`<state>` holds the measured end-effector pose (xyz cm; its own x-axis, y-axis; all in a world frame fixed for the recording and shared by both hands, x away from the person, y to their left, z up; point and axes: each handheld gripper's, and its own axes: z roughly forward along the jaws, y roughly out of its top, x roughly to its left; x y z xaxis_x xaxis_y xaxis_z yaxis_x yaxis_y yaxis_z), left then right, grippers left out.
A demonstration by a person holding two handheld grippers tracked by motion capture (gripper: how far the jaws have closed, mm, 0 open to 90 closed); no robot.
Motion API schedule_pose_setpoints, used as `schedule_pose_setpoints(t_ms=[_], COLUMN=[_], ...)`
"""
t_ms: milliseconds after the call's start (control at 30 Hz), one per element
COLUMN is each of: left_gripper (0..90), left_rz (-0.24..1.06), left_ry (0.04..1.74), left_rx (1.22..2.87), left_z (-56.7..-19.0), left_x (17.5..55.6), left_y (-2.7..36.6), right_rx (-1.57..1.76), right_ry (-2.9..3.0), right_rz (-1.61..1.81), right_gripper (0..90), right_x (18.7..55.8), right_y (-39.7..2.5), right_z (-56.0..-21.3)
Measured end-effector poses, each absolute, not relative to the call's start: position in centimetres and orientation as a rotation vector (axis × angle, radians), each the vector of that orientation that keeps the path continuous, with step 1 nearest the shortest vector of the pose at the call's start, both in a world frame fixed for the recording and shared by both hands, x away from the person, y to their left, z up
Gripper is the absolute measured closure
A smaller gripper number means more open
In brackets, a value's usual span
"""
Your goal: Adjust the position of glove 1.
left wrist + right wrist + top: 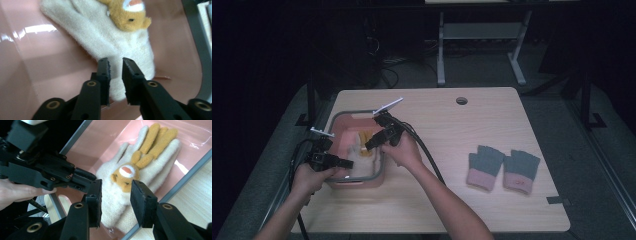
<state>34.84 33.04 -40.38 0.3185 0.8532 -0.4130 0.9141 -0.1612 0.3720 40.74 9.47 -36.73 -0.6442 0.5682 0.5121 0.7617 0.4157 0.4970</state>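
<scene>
A cream knitted glove point(357, 152) with an orange animal face and orange fingers lies in a pink bin point(353, 113) with a grey rim, at the table's left. In the left gripper view the glove point(100, 32) has its cuff between my left gripper's point(116, 61) jaws, which stand close together on the fabric. My left gripper point(348, 162) reaches into the bin from the near left side. My right gripper point(368, 145) hangs open above the glove point(155, 162), one jaw on either side of the face, with the left gripper point(86, 180) at the cuff beyond.
Two grey fingerless gloves with pink cuffs point(486, 167) point(520, 171) lie flat at the table's right. A round cable hole point(461, 100) sits near the far edge. A thick black cable point(427, 152) trails from the right gripper across the table.
</scene>
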Motion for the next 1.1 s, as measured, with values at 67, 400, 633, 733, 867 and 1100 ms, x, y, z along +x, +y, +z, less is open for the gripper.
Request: schedule_pose_setpoints(t_ms=[67, 400, 633, 733, 867, 1100], left_gripper=[76.3, 75.4, 75.4, 75.4, 75.5, 75.5], left_rz=[-0.167, -0.142, -0.163, -0.174, -0.190, -0.198], left_ry=[1.553, 1.515, 1.507, 1.495, 1.479, 1.472], left_rx=[2.053, 2.066, 2.102, 2.121, 2.131, 2.209], left_z=[-40.7, -39.4, -39.9, -40.0, -39.9, -40.4], left_x=[35.0, 35.5, 36.0, 36.4, 36.7, 37.4], left_y=[32.7, 30.9, 29.4, 28.3, 27.4, 25.9], right_rx=[-1.161, -1.175, -1.168, -1.181, -1.182, -1.210], right_ry=[-2.408, -2.388, -2.390, -2.384, -2.382, -2.364], right_rz=[-1.059, -1.106, -1.128, -1.141, -1.144, -1.155], right_gripper=[61.3, 61.2, 61.0, 61.0, 61.0, 61.0], right_x=[40.6, 40.4, 40.1, 40.0, 39.9, 39.8], right_y=[9.2, 8.0, 7.2, 6.5, 6.0, 4.8], right_z=[-36.8, -36.3, -35.9, -35.8, -35.8, -35.9])
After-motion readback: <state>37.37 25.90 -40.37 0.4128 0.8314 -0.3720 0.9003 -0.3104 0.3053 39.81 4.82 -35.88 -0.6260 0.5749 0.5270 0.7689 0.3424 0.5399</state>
